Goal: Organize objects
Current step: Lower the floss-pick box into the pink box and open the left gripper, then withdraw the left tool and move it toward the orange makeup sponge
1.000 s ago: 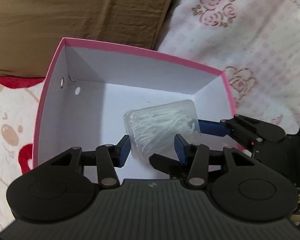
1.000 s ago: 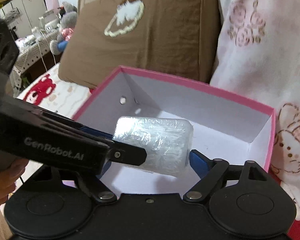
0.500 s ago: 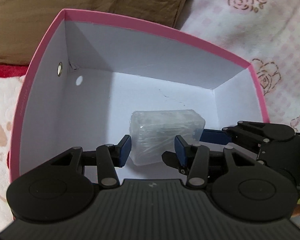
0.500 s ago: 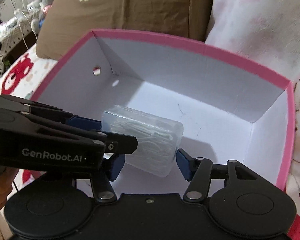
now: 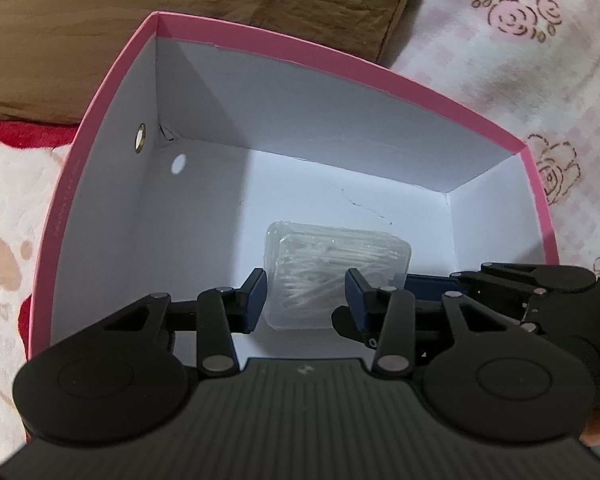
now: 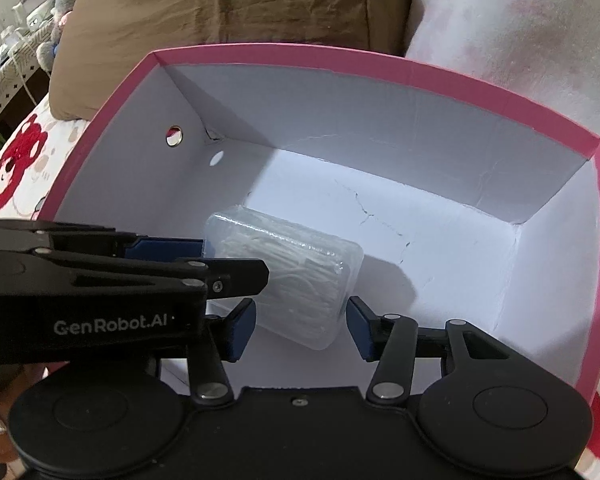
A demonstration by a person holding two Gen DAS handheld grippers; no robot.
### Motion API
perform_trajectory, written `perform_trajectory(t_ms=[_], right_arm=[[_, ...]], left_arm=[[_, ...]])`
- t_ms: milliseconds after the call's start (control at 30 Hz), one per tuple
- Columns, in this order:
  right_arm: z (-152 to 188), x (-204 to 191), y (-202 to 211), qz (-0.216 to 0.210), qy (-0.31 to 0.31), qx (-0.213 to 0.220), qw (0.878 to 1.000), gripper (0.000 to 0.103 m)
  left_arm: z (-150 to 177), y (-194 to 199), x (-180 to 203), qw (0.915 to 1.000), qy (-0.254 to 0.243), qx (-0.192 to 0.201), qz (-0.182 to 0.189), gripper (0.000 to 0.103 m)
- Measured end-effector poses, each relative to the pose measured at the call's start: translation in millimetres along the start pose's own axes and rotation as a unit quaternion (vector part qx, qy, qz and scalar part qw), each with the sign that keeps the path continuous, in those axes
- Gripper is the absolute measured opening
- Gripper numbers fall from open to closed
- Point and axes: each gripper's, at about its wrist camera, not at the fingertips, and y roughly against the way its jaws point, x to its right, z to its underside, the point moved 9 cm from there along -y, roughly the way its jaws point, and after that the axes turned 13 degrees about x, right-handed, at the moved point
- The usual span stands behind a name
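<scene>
Left wrist view showed the pink box on bedding, the clear case of swabs on its white floor. Both the left gripper and right gripper were closing around the case, pads apparently touching it.

box walls enclose, far floor free
</scene>
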Motion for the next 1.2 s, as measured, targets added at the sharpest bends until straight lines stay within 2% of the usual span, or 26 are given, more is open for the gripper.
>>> perform_trajectory(t_ms=[67,100,200,300,633,867,1200], right_arm=[[-1,1,0,-0.002,-0.008,0.002,1.000,0.055],[-1,2,-1,-0.001,-0.013,0.004,1.000,0.055],[-1,4,-3,0.002,-0.030,0.011,0.999,0.054],[1,3,-4,0.015,-0.015,0.015,1.000,0.050],[3,2,4,0.012,0.006,0.031,0.999,0.049],[5,-7,43,0.015,0.033,0.072,0.997,0.051],[4,-25,101,0.013,0.067,0.136,0.988,0.054]], left_arm=[[0,0,-1,1.0000,0.008,-0.003,-0.002,0.043],[-1,-1,-2,0.9999,0.015,-0.005,-0.002,0.047],[0,-2,-2,0.9997,0.021,-0.006,0.010,0.047],[1,-3,0,0.9999,0.012,-0.006,0.010,0.045],[0,4,0,0.9999,-0.002,-0.001,0.014,0.044],[-5,24,12,0.9994,-0.029,-0.004,0.018,0.045],[-14,85,40,0.9956,-0.092,0.014,0.004,0.045]])
